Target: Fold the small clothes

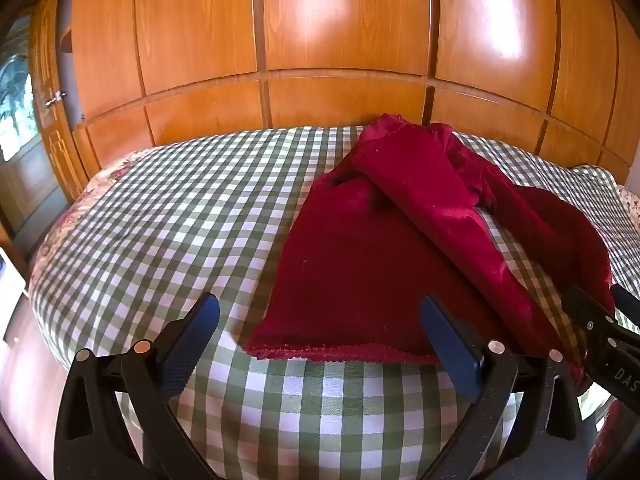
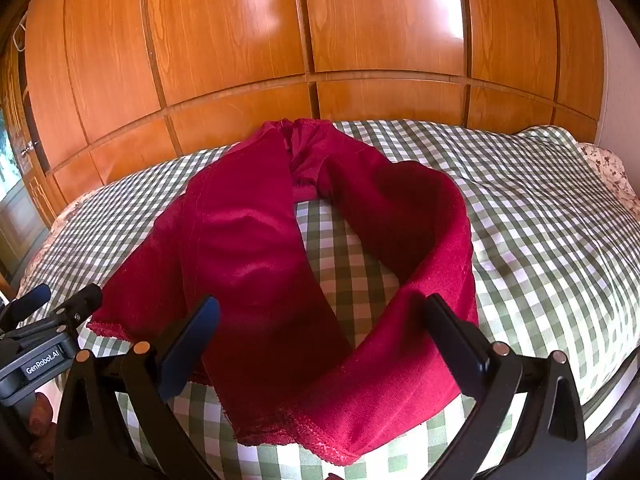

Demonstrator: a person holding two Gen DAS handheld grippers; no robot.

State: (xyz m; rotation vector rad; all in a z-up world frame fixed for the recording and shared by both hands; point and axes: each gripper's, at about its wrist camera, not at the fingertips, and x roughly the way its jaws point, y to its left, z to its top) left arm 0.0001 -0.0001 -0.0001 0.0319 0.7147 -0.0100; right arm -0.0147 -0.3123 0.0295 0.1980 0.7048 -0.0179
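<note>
Lying loose: red garment (image 2: 256, 240) on bed (image 2: 540, 220).

A glossy wooden wardrobe (image 1: 340, 40) stands behind the green-checked bed (image 1: 180, 208).

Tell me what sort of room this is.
Most likely a bedroom. A bed under a green-and-white checked cover fills the view, a wall of glossy wooden wardrobe doors stands right behind it, and a red garment lies spread on the cover for folding.
</note>
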